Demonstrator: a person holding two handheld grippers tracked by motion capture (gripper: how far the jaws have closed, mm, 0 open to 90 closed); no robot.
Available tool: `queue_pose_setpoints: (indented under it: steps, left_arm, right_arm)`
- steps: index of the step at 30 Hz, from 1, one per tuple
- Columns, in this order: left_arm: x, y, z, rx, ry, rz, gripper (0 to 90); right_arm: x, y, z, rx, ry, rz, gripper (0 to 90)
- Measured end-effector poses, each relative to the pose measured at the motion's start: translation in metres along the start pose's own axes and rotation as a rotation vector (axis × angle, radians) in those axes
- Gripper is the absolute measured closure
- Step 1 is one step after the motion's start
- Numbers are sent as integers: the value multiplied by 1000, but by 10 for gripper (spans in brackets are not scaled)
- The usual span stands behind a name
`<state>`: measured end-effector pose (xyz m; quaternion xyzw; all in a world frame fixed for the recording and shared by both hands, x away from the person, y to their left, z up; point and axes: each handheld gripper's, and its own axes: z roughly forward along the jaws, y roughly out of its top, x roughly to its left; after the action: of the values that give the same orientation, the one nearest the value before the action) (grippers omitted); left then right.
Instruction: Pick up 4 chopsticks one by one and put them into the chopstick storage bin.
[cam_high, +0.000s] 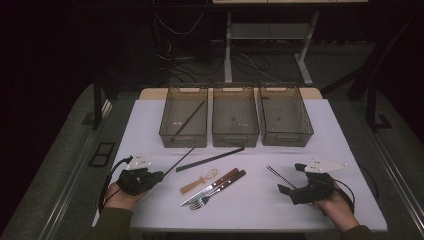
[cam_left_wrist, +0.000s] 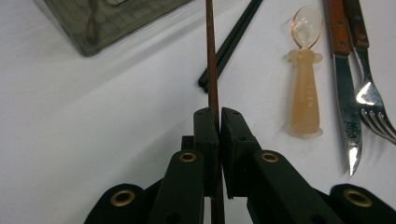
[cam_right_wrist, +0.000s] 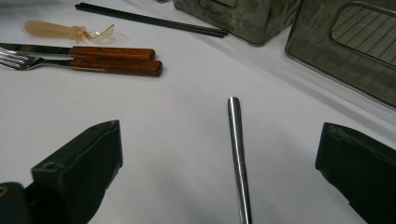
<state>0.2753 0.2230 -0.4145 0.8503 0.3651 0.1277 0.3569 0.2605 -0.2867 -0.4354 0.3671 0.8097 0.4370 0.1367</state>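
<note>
Chopstick (cam_left_wrist: 212, 65) is clenched in the left claw (cam_left_wrist: 218, 122), next needing a lift toward the 12 o'clock bin (cam_high: 183, 117); right claw (cam_right_wrist: 224, 154) released.

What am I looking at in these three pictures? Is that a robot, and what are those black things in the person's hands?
No robot: a person sits at a white table with a hand-held gripper in each hand. The high view looks down from above; the other two come from small cameras riding on the grippers, looking along their black fingers.

The left gripper is shut on a thin brown chopstick. The right gripper is open, with a metal chopstick lying between its fingers, not gripped.

On the table lie a pair of black chopsticks, a small plastic spoon, and a knife and fork with wooden handles. Behind stand three clear bins; the left one already holds a brown chopstick.
</note>
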Motion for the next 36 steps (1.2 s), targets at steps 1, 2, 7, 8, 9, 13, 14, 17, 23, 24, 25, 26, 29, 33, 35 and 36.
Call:
queue_pose_setpoints:
  steps: [1, 2, 7, 8, 9, 13, 14, 17, 23, 24, 25, 26, 29, 33, 35, 36]
  left_arm:
    - [0, 1, 0, -3, 0, 3, 852]
    - [0, 3, -1, -9, -5, 6, 852]
    - [1, 9, -2, -28, -22, 7, 852]
    - [1, 10, -2, -33, -24, 8, 852]
    - [1, 12, -3, -36, -28, 13, 852]
    - [1, 18, -4, -64, -41, 9, 852]
    - [2, 19, -4, -65, -45, 14, 852]
    - [1, 23, -4, -73, -51, 17, 852]
    - [1, 31, 0, -82, -59, 31, 851]
    - [2, 32, 0, -84, -59, 30, 851]
    - [3, 34, 1, -87, -60, 29, 852]
    - [4, 35, 2, -87, -63, 29, 852]
    - [6, 40, 4, -101, -66, 22, 852]
    - [8, 47, 5, -120, -72, 13, 852]
    - [10, 50, 5, -129, -75, 11, 852]
    - [11, 52, 5, -134, -77, 10, 851]
  right_arm:
    - [0, 0, 0, 0, 1, -1, 9]
    - [0, 0, 0, -1, 1, 0, 9]
    - [0, 0, 1, 1, -1, 0, 9]
    - [0, 0, 1, 2, 0, 0, 9]
    - [0, 0, 1, 2, 0, 1, 9]
    - [0, 0, 2, 4, -1, 3, 9]
    - [0, 0, 2, 4, -1, 2, 9]
    - [0, 0, 1, 4, -3, 3, 9]
    - [1, 0, 2, 3, -5, 6, 9]
    - [0, 0, 1, 2, -6, 5, 9]
    - [0, 0, 1, 0, -6, 5, 9]
    - [0, 0, 1, 0, -7, 6, 9]
    - [0, 0, 1, 1, -6, 6, 9]
    - [0, 0, 1, -1, -5, 5, 9]
    - [0, 0, 1, -1, -6, 4, 9]
    - [0, 0, 1, -1, -6, 3, 9]
